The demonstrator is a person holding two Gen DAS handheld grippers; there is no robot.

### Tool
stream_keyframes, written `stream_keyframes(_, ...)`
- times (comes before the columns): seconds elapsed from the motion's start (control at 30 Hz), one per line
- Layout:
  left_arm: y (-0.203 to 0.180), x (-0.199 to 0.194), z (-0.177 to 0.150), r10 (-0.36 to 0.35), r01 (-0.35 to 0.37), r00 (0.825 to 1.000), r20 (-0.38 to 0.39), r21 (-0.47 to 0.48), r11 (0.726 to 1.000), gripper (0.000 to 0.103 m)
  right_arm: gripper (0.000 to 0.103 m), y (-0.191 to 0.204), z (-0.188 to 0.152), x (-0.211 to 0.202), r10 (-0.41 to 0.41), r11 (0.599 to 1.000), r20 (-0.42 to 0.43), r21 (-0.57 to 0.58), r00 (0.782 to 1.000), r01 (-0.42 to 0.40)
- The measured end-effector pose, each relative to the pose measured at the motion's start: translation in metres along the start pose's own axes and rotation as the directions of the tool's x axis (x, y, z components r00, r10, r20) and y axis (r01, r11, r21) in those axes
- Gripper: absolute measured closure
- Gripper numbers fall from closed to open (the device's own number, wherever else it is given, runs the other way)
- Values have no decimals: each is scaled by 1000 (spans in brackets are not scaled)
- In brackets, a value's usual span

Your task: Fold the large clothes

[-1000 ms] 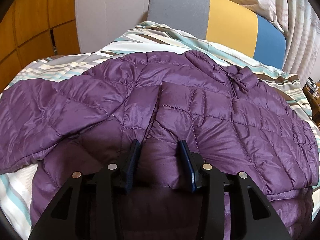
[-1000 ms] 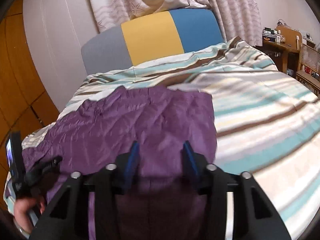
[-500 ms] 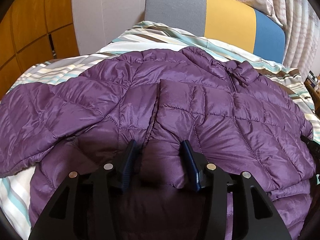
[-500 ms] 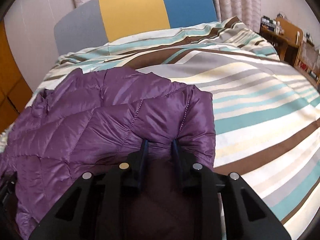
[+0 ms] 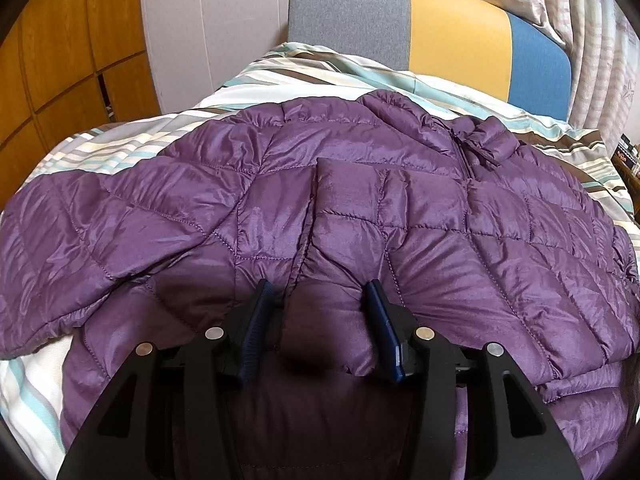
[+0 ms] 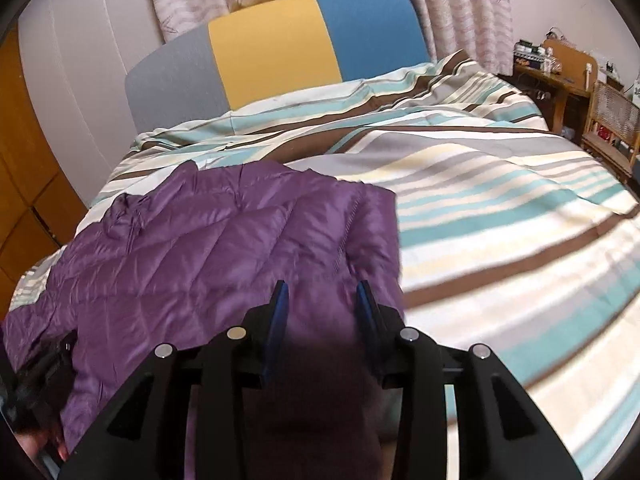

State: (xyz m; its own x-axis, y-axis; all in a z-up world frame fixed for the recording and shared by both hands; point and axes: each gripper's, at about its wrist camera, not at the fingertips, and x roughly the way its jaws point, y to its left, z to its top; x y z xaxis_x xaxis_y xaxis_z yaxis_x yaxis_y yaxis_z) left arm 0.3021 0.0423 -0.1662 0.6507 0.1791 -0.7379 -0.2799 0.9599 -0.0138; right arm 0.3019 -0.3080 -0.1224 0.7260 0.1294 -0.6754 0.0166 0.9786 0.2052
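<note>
A purple quilted puffer jacket (image 5: 360, 208) lies spread on a striped bed, collar toward the far right, one sleeve out to the left. My left gripper (image 5: 320, 296) is open, its blue fingers either side of a raised fold of jacket fabric near the hem. In the right wrist view the jacket (image 6: 224, 248) lies at the left with its right edge folded over. My right gripper (image 6: 320, 300) is open, fingers astride the jacket's near edge.
The striped duvet (image 6: 500, 200) stretches to the right. A grey, yellow and blue headboard (image 5: 456, 28) stands at the back. Wooden cupboards (image 5: 52, 60) stand at the left, a wooden desk and chair (image 6: 580, 92) at the far right.
My right gripper opened from a narrow pinch on the jacket's edge and the view pulled back. My left gripper stayed open on the fold, with the view shifting slightly.
</note>
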Motion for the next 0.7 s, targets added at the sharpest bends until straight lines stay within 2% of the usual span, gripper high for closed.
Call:
stream_keyframes(0.23, -1, 1, 0, -3, 3, 1000, -1, 2, 1000, 52, 60, 3, -21, 19, -108, 993, -67, -48, 992, 105)
stream_keyframes(0.4, -2, 2, 1, -4, 4, 1000, -3, 3, 1000, 50, 57, 9, -25, 23, -159, 984, -59, -89, 985, 154)
stream_keyframes(0.47, 0, 1, 1, -27, 27, 1000, -4, -4, 1000, 45, 53, 7, -25, 25, -167, 983, -60, -87, 984, 162)
stream_keyframes(0.53, 4, -3, 0, -65, 65, 998, -1, -19, 998, 34, 45, 3, -25, 25, -169, 984, -64, -69, 984, 164)
stream_keyframes(0.57, 7, -7, -1, -87, 87, 996, 0, -36, 996, 34, 43, 0, -25, 26, -167, 985, -69, -57, 984, 163)
stream_keyframes(0.63, 16, -17, -5, -122, 122, 993, 5, -68, 990, 31, 42, -4, -25, 26, -153, 988, -74, -38, 985, 151)
stream_keyframes(0.67, 21, -23, -7, -142, 143, 990, 12, -87, 986, 27, 42, -3, -25, 26, -156, 987, -73, -40, 985, 154)
stream_keyframes(0.7, 27, -29, -10, -157, 158, 987, 20, -111, 981, 18, 42, -1, -25, 26, -163, 986, -71, -46, 984, 160)
